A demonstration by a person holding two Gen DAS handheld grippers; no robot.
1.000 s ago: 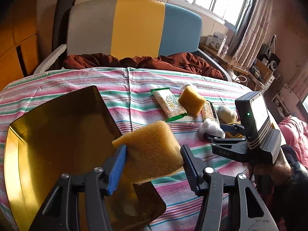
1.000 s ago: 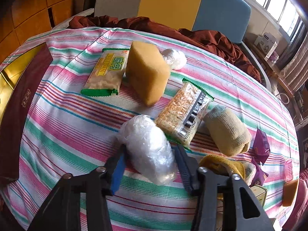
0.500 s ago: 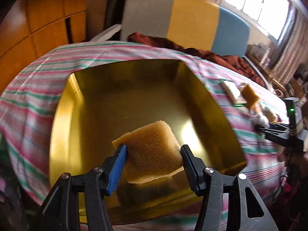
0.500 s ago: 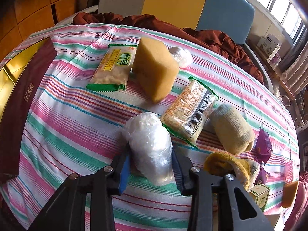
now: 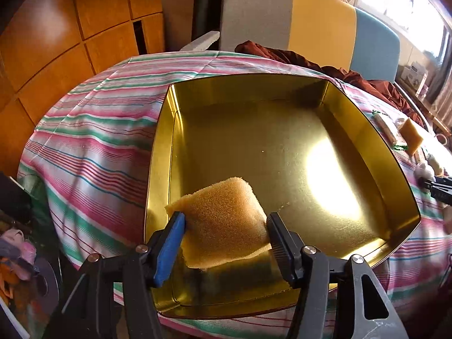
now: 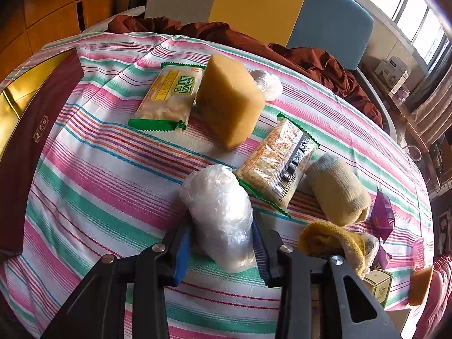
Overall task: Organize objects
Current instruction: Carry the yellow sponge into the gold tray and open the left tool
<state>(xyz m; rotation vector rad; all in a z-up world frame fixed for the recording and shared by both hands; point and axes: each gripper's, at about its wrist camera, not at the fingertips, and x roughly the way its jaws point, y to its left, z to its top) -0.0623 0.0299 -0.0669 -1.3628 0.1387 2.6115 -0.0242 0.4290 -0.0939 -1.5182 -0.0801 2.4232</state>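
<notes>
A round table under a striped cloth (image 6: 113, 169) stands before a chair with grey, yellow and blue panels (image 5: 305, 31), with wooden cupboard doors to the left and a bright window to the right.

The left gripper (image 5: 224, 234) has a yellow sponge (image 5: 220, 220) between its fingers, and its jaws are opening; both pads are against the sponge's sides. The sponge sits low over the near left corner of a shallow gold tin (image 5: 353, 118), whose floor is bare and glares with reflected light. The tin rests on the cloth.

The right gripper (image 6: 221, 243) is clamped narrow on a clear plastic-wrapped bundle (image 6: 220, 212), whose lower end is on the cloth. Just beyond it lies a packet of crackers with a barcode (image 6: 279, 161), touching the bundle's upper right. Beside that lies a rolled beige sock (image 6: 339, 195), and nearer the gripper a yellow knitted piece (image 6: 330, 240). Farther back stand a second sponge (image 6: 228, 99), a green-edged snack packet (image 6: 169, 96) to its left and a small wrapped ball (image 6: 265, 84) behind it. A purple wrapper (image 6: 381, 214) lies at the right edge.
</notes>
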